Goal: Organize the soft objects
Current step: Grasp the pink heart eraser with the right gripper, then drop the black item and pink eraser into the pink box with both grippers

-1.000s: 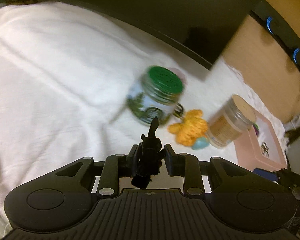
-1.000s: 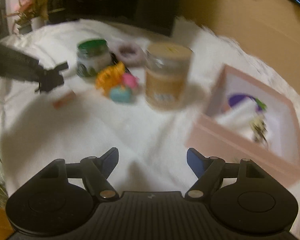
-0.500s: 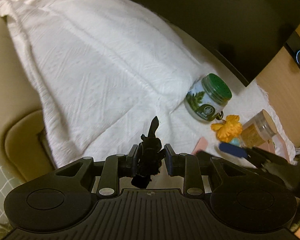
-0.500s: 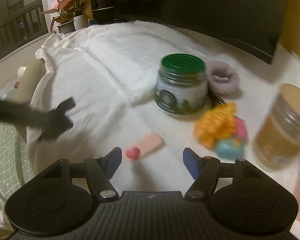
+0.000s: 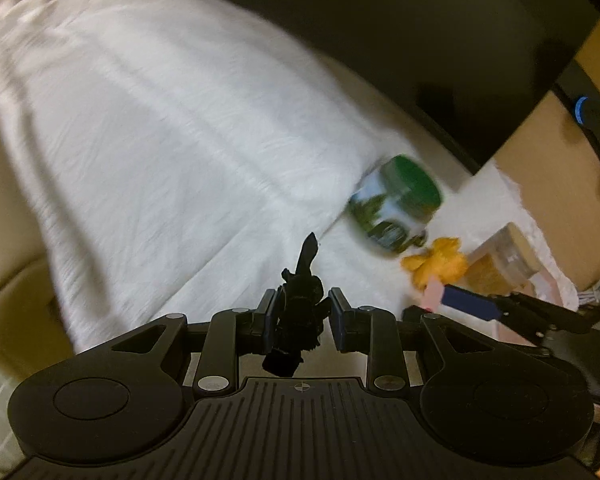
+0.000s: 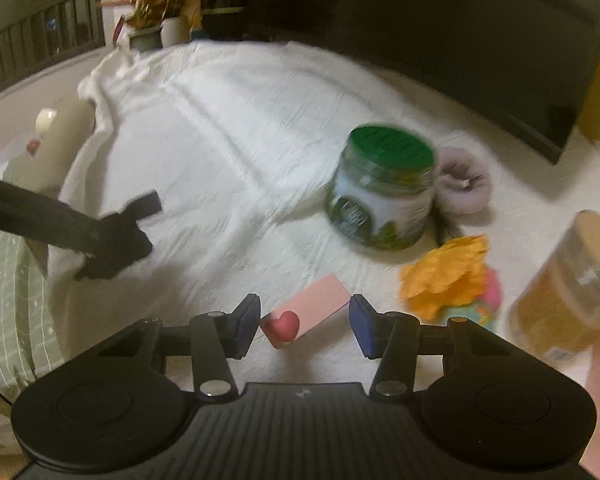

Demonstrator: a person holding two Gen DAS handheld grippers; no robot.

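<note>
My right gripper has swung away from the pink tray, now out of view, to the pink clip with a red heart on the white cloth. Its jaws have narrowed since a second ago and are closing now; the clip lies between the pads, not yet pinched. My left gripper remains clamped on the black hair tie, unchanged, held above the cloth. Finding: one item is secured and a second pickup is in hand. The orange scrunchie, the mauve scrunchie, the green-lidded jar and the amber jar sit untouched. In my judgement, sorting is at an early stage.
</note>
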